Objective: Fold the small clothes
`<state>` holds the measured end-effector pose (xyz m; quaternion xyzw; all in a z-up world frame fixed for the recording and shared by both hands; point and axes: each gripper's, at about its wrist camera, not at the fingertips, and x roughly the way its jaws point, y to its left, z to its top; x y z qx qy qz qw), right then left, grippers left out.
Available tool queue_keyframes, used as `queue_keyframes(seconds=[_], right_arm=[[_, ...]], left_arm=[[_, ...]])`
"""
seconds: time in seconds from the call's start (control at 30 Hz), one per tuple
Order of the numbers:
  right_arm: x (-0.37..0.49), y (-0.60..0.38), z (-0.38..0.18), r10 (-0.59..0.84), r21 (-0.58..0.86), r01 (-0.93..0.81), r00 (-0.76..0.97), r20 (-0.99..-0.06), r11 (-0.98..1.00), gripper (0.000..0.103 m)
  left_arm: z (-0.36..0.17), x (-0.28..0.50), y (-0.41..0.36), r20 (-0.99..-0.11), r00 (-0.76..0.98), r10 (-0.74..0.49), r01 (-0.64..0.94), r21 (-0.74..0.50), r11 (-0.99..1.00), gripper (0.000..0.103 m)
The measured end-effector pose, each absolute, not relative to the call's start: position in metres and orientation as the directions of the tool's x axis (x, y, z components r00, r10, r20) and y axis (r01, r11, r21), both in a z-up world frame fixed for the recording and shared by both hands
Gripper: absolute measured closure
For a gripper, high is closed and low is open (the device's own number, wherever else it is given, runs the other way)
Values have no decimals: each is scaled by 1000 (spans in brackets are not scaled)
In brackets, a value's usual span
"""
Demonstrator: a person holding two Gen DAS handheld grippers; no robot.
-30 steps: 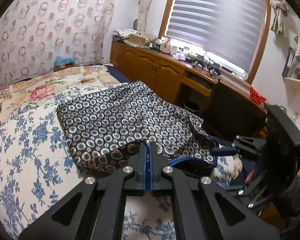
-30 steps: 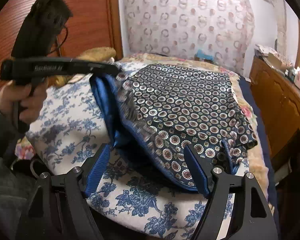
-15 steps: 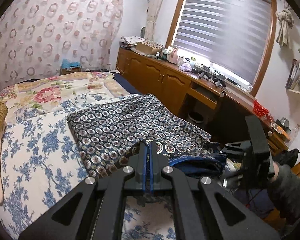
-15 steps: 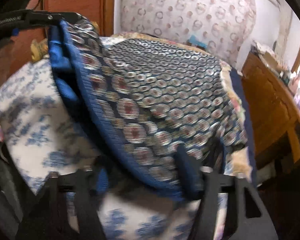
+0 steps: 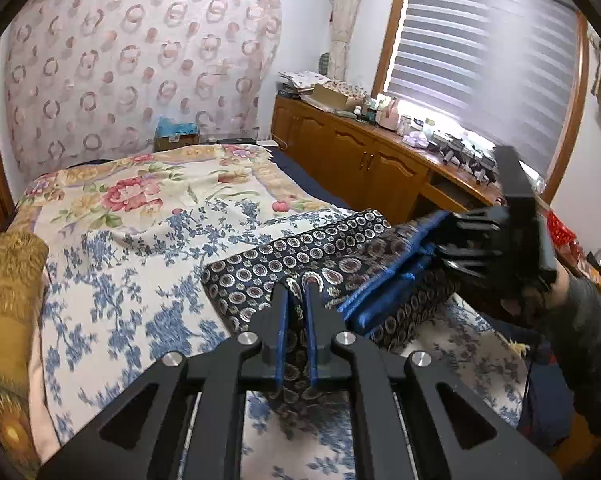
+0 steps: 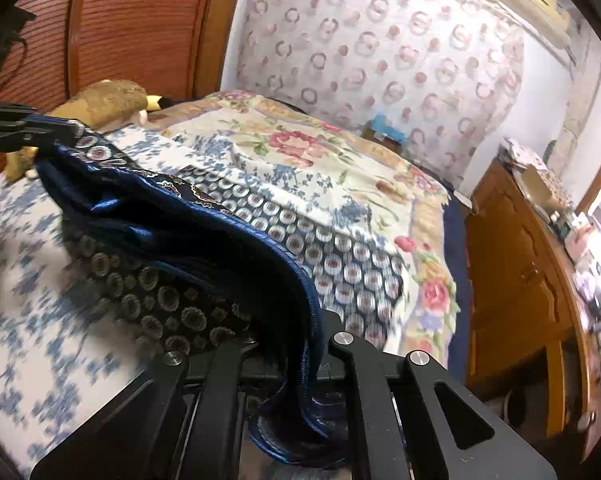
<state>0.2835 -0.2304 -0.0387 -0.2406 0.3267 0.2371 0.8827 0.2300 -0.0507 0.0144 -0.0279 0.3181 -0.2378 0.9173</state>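
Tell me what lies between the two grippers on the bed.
The dark circle-patterned garment with blue lining spans from the left gripper, whose jaws are opening around its fabric, to the right gripper, which pinches its blue edge. The left wrist view shows this.

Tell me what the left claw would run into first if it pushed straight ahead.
Likely the patterned garment already between its fingers, its jaws now opening; beyond it lies the floral bedspread. Depth is unclear.

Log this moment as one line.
garment: lifted off bed | left gripper: opening, cloth between fingers | right gripper: shut on garment
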Motion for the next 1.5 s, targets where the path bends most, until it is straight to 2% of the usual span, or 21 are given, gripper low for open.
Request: queue_keyframes(seconds=[0.03,0.17,0.27,0.37,0.43,0.5,0.67,0.8,1.03,1.13,1.27,1.33,1.43,1.47,1.5], right_arm=[[291,-230,-42,258,-273,-577,672,-694,770,99],[321,-230,-59,249,-250,-583,642,-725,773,99],[340,-231,-66,241,-245,-572,642,-728,783,98],[356,-233,-64,225,-242,-521,678,-700,818,96],[366,-233,-61,201,-259,-481,711,-674,837,79],[371,-233,-57,198,-261,-468,724,-660,844,69],[373,-242,-39,209,-240,-451,739,-640,859,58],[360,-273,-28,211,-164,-406,730,-650,899,42],[346,-302,-48,172,-140,-381,678,-715,914,38],[354,-308,-62,144,-130,-359,643,-753,924,38],[371,-315,-75,245,20,-370,572,-783,929,38],[378,-313,-81,289,75,-384,536,-793,920,38],[379,-304,-83,307,82,-408,526,-793,910,38],[379,-300,-84,310,82,-414,522,-794,906,38],[378,-298,-84,305,72,-417,527,-793,906,38]], left_arm=[[14,231,-49,-574,691,-439,413,-185,892,87],[10,238,-36,-579,701,-416,405,-158,901,57],[0,250,-33,-605,685,-405,399,-153,904,45],[-16,268,-36,-647,651,-397,389,-165,906,44],[-28,280,-38,-668,625,-404,388,-184,903,44],[-38,294,-41,-691,609,-391,376,-182,908,44],[-52,320,-46,-722,598,-348,345,-160,925,44],[-64,344,-47,-747,583,-319,314,-154,937,44],[-85,371,-47,-775,523,-355,286,-233,929,44],[-85,372,-50,-769,532,-354,284,-231,931,44],[-85,370,-53,-755,525,-392,302,-265,916,44],[-85,370,-55,-750,525,-402,304,-276,912,50],[-85,372,-56,-743,512,-431,316,-304,899,77],[-86,372,-57,-741,501,-448,322,-321,891,94],[-86,370,-58,-737,495,-461,328,-332,884,99]])
